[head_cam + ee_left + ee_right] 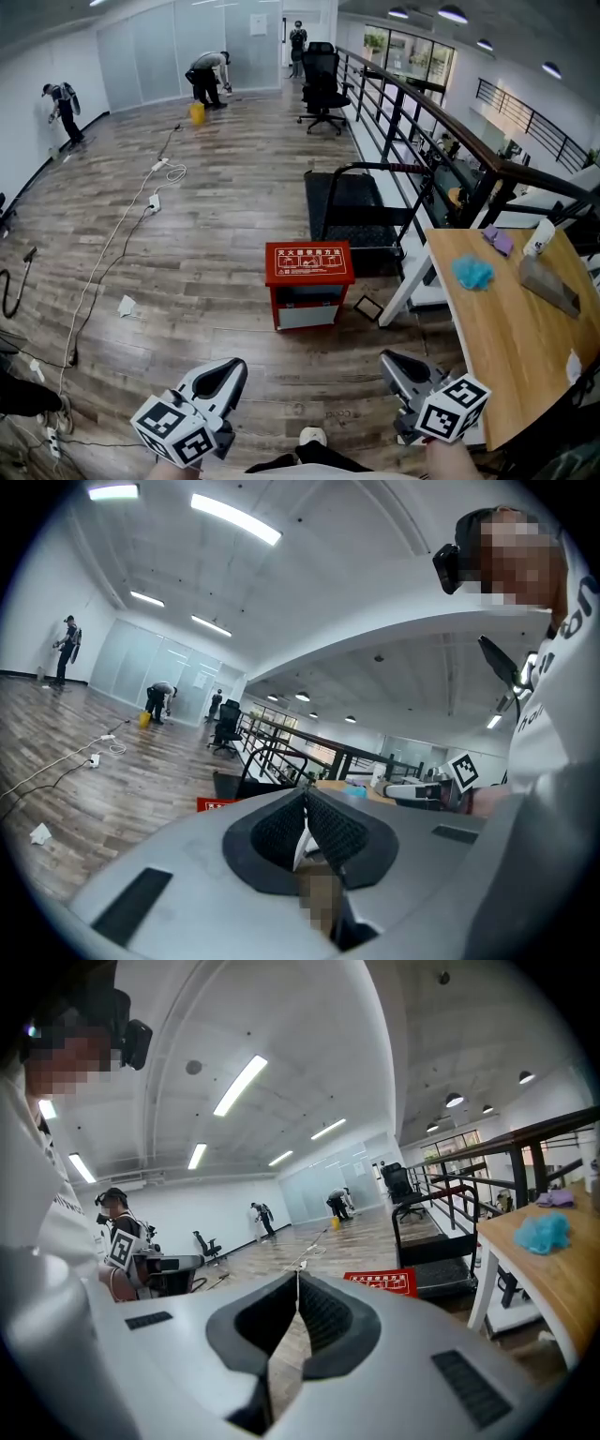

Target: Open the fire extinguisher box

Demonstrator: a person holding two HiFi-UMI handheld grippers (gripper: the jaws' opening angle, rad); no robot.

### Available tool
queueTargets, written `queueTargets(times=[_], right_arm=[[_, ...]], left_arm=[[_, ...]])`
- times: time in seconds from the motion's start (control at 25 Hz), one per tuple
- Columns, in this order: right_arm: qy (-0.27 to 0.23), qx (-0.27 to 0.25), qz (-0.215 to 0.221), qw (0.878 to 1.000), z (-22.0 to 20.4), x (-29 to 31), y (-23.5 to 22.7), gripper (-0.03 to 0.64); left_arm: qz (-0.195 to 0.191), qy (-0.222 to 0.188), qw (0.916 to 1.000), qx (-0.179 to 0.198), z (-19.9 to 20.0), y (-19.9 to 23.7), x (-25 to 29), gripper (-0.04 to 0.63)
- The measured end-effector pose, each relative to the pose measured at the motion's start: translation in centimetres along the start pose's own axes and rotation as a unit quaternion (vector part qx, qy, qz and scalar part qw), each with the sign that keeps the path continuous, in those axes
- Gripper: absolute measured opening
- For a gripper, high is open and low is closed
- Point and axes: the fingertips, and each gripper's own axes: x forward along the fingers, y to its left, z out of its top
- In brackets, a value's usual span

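Note:
The fire extinguisher box (pixel 308 283) is a small red cabinet with a red lid bearing white print and a grey front, standing on the wood floor ahead of me, lid down. A corner of the box (pixel 217 804) shows past the left jaws, and the box's lid (pixel 382 1282) shows past the right jaws. My left gripper (pixel 232 370) is held low at the bottom left, shut and empty. My right gripper (pixel 392 361) is at the bottom right, also shut and empty. Both are well short of the box. The left gripper (pixel 304 795) and right gripper (pixel 298 1277) point out over the floor.
A wooden table (pixel 511 328) with a blue puff (pixel 472 273) and small items stands at right. A black cart (pixel 349 214) sits behind the box by the railing (pixel 422 112). White cables (pixel 141 211) trail across the floor at left. People work at the far wall.

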Motion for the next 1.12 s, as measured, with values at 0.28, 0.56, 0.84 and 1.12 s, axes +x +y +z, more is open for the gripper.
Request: queueTargets(times=[0.28, 0.56, 0.84, 1.12], right_arm=[[0.017, -0.019, 0.004, 1.0, 1.9, 2.5, -5.0, 0.011], [0.014, -0.022, 0.012, 1.0, 3.2, 4.3, -9.2, 0.011], [0.008, 0.001, 0.025, 1.0, 4.1, 5.7, -10.9, 0.011], [0.013, 0.01, 0.042, 0.999, 3.8, 8.9, -11.8, 0.011]], left_arm=[[0.002, -0.002, 1.0, -0.004, 1.0, 1.2, 6.2, 0.014], [0.0, -0.003, 1.0, -0.001, 1.1, 1.7, 11.4, 0.014], [0.007, 0.015, 0.9995, 0.027, 1.7, 1.6, 12.8, 0.014], [0.021, 0.032, 0.9988, 0.03, 1.5, 3.7, 13.7, 0.014]])
